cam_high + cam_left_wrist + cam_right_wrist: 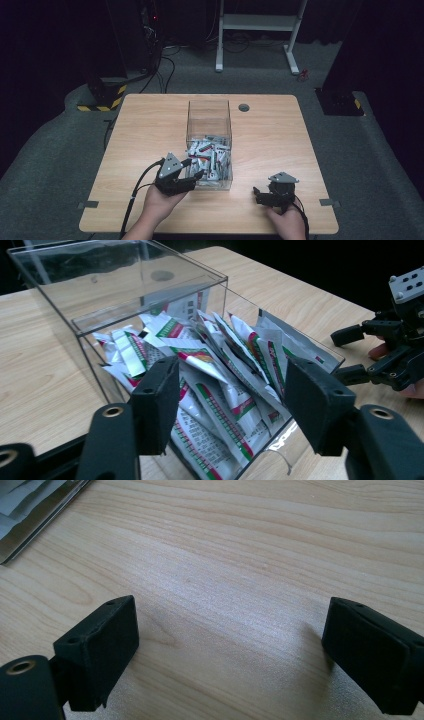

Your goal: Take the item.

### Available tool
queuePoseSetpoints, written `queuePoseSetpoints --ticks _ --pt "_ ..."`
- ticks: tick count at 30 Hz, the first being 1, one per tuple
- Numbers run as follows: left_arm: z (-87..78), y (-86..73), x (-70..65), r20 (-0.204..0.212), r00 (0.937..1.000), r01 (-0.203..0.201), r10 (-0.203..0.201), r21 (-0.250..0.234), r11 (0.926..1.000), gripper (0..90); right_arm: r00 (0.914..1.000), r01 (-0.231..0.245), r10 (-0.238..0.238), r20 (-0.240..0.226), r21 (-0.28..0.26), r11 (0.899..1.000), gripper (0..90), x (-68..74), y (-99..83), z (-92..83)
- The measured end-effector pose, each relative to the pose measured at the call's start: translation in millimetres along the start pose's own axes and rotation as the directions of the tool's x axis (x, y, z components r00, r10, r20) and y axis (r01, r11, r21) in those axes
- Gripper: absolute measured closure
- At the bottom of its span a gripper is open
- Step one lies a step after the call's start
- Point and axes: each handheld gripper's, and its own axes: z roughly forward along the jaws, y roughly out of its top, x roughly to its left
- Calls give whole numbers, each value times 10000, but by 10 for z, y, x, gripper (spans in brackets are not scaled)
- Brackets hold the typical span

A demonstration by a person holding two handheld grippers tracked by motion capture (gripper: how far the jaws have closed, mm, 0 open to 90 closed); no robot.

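Observation:
A clear plastic box [210, 119] stands in the middle of the wooden table [145, 130], with several white sachets [210, 157] with red and green print piled in its near half. My left gripper [196, 169] hovers open at the box's near left corner. In the left gripper view its jaws [232, 400] frame the sachets [220, 365] inside the box [125, 285] without touching them. My right gripper [256, 196] rests open over bare table to the right of the box, pointing left. Nothing lies between its jaws [230, 645].
A round grommet hole [244, 107] sits in the table behind the box. The box's near edge [30, 525] lies at the upper left of the right gripper view. A white metal frame [257, 22] stands on the floor beyond the table.

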Motion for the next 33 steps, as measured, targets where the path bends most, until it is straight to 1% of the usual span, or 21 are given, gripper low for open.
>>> queuePoseSetpoints --ticks 2,7,8,12,13,16,17,18,21,24,28,33 --pt "21 1 -9 47 10000 -28 28 46 10000 421 10000 34 -34 0 -7 10000 78 -2 0 0" --pt "63 1 -31 3 10000 -57 57 91 9999 443 10000 46 -46 -9 -9 10000 79 -3 0 1" --pt "73 -1 -34 29 10000 -51 51 87 9999 455 10000 46 -46 -12 -9 10000 78 -2 0 0" --pt "106 -6 -49 -129 9998 -117 121 248 9996 519 10000 45 -45 -23 -14 10000 79 -1 0 1" --pt "123 -12 -55 -265 9995 -165 174 336 9993 530 10000 48 -48 -24 -14 10000 78 -1 0 0" --pt "140 -20 -60 -298 9994 -183 197 454 9988 570 10000 47 -47 -25 -12 10000 79 -1 0 0" --pt "151 -25 -67 -298 9994 -182 197 489 9986 570 10000 47 -47 -25 -12 10000 79 -1 0 0" --pt "158 -29 -70 -338 9990 -260 278 540 9982 592 10000 52 -52 -23 -15 10000 78 -1 0 0" --pt "189 -52 -80 -423 9988 -200 229 672 9975 625 10000 24 -24 -32 -5 10000 79 2 -1 0" --pt "194 -71 -74 -509 9986 -82 116 662 9978 660 10000 39 -39 -42 -5 10000 79 3 -2 -1" --pt "211 -96 -70 -473 9988 -52 89 779 9969 698 10000 42 -42 -41 -7 10000 79 3 -2 -1" --pt "223 -114 -74 -435 9990 -52 87 810 9967 731 10000 42 -42 -41 -7 10000 78 3 -2 -1"
